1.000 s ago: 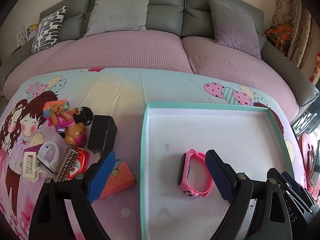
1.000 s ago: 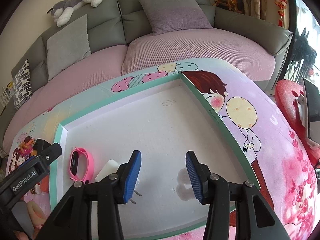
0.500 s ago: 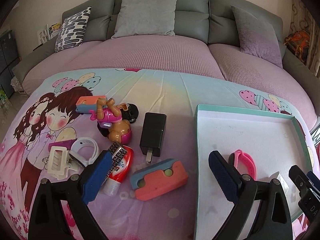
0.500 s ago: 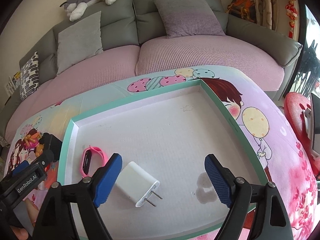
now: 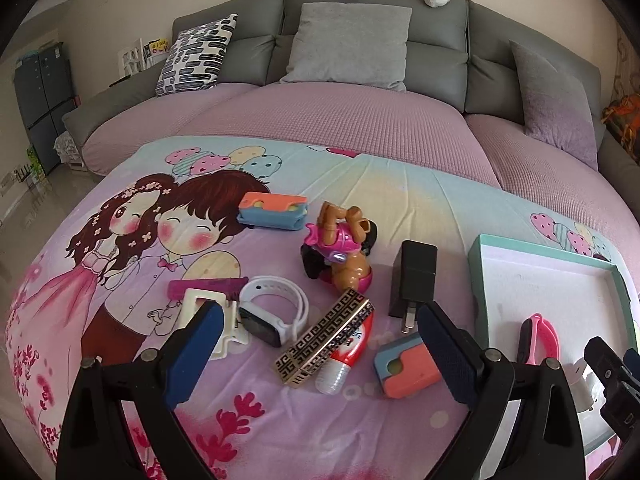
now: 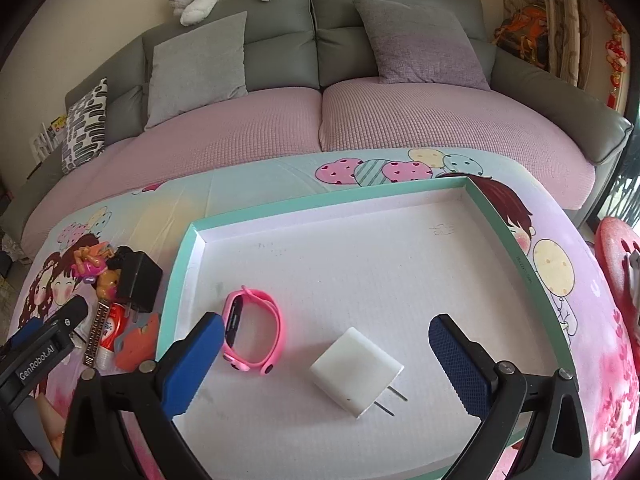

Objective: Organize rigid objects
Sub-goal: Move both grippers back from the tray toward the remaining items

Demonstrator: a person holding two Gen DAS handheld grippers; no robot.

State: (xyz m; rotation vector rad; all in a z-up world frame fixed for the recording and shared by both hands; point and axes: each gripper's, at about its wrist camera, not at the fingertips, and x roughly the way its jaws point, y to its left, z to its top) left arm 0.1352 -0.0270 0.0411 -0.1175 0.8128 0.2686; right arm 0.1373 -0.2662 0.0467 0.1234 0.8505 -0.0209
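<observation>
Presently both claws stand spread wide and grasp nothing. The right claw (image 6: 326,364) hangs over the tray (image 6: 182,280), where a white charger (image 6: 354,372) lies between its fingers, prongs pointing toward the near right, and a pink band (image 6: 252,332) lies just beside the left finger. The left claw (image 5: 320,354) faces the unsorted pile on the printed cloth of the counter (image 5: 120,360), left of the tray. Nearest it, between the fingers, lie a gold-patterned bar (image 5: 324,340) resting on a red tube (image 5: 350,350); their long axes run diagonally, from near left to far right. An orange-and-blue block (image 5: 406,368) sits against the right finger; a white watch (image 5: 276,314) and a white clip (image 5: 202,316) sit by the left finger. Farther off are a black charger (image 5: 414,280), prongs toward the claw, a toy pup (image 5: 340,248) and a second block (image 5: 272,210). Judgement: the left hand is the nearer to every remaining item; the bar likely wants a grip across its narrow width. Chargers and blocks are hard, smooth plastic; the bands are looped and springy; the tube is rounded and may roll.
</observation>
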